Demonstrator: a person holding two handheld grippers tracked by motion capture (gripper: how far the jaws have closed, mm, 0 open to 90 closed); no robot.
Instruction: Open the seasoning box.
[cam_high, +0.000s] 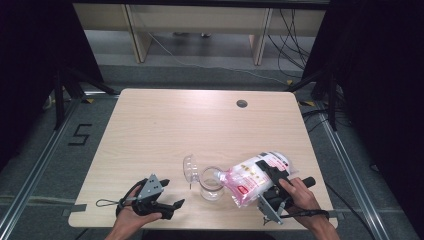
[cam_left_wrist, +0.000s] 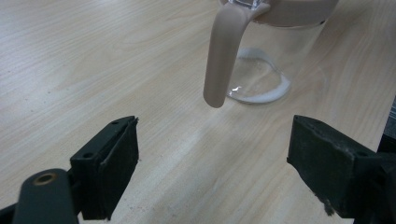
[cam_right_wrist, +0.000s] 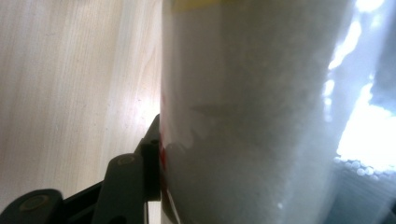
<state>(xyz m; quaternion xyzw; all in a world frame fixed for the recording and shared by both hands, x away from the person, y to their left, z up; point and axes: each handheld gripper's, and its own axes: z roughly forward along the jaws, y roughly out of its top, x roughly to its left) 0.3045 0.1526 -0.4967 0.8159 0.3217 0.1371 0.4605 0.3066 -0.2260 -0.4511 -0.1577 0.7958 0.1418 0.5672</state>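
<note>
High view: right gripper (cam_high: 270, 176) fingers clamp the tilted bag (cam_high: 250, 176); left gripper (cam_high: 167, 195) fingers apart, empty.

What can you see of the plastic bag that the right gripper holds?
The plastic bag is clear with pink and red print, full of white grains. It is tipped on its side above the table, its narrow mouth at the rim of the clear jar. The right gripper clamps its body; no other thing touches it.
</note>
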